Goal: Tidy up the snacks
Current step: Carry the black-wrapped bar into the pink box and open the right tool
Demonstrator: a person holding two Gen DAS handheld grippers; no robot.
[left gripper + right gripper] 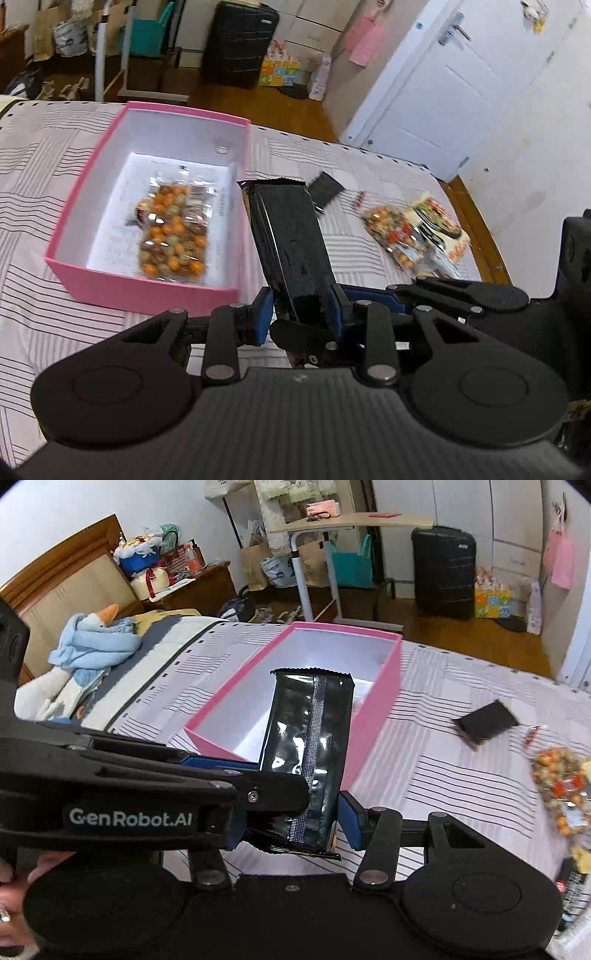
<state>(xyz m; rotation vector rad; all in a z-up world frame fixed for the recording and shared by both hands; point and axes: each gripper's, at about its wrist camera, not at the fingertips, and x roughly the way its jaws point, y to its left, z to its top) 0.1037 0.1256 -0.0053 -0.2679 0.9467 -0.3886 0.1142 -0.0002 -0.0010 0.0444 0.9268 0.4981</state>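
A pink box (122,291) with a white inside lies on the striped bed; it holds a clear bag of orange nuts (171,236). My left gripper (301,314) is shut on the near end of a long black snack packet (291,240), just right of the box. My right gripper (295,812) also grips this black packet (310,746), which stands in front of the pink box (376,716). The left gripper's arm crosses the right wrist view at the left. A small black packet (485,725), another nut bag (393,232) and a noodle pack (443,225) lie to the right.
The bed has a striped cover (44,184). A blue plush goose (92,642) lies at the bed's head. Beyond the bed stand a black suitcase (443,572), a rolling table (332,524), bags and a white door (461,92).
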